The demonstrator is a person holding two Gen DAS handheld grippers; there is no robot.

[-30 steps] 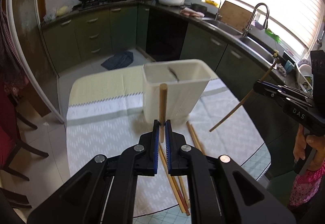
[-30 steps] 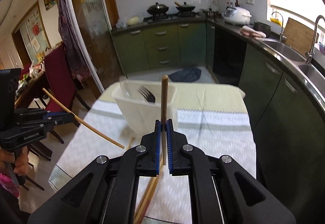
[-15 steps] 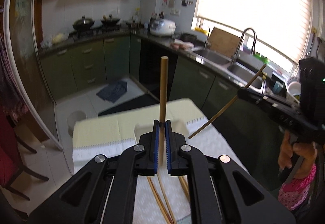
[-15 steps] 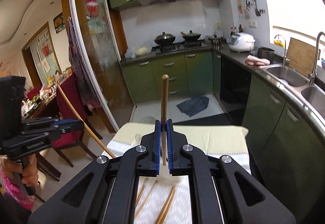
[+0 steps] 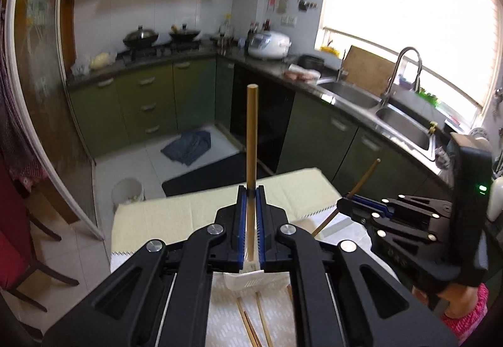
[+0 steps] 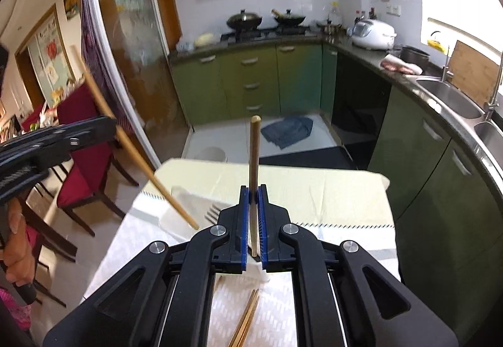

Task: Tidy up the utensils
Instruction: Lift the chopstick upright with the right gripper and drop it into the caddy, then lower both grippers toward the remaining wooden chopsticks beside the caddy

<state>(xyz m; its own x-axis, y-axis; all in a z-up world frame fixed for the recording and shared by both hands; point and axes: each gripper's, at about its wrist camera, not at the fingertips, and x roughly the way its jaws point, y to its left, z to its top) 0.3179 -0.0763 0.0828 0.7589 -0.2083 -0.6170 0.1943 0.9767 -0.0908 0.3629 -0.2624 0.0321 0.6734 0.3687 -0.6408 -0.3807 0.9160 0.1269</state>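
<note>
Above the cloth-covered table (image 5: 157, 221), we hold one chopstick per gripper: left gripper (image 5: 251, 221) clenched on an upright chopstick (image 5: 252, 139), right gripper (image 6: 254, 221) likewise (image 6: 254, 152). Loose chopsticks (image 6: 246, 318) lie on the cloth just beside the white utensil holder (image 6: 185, 205), fork (image 6: 213, 212) inside.

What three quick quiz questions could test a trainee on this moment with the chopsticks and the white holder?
1. True or false: each gripper is shut on one chopstick.
2. What metal utensil already sits in the white holder?
3. Where are the remaining chopsticks? A) on the table cloth B) in the sink

Key:
1. True: left gripper holds a chopstick; right gripper holds another chopstick.
2. A fork.
3. A.
</note>
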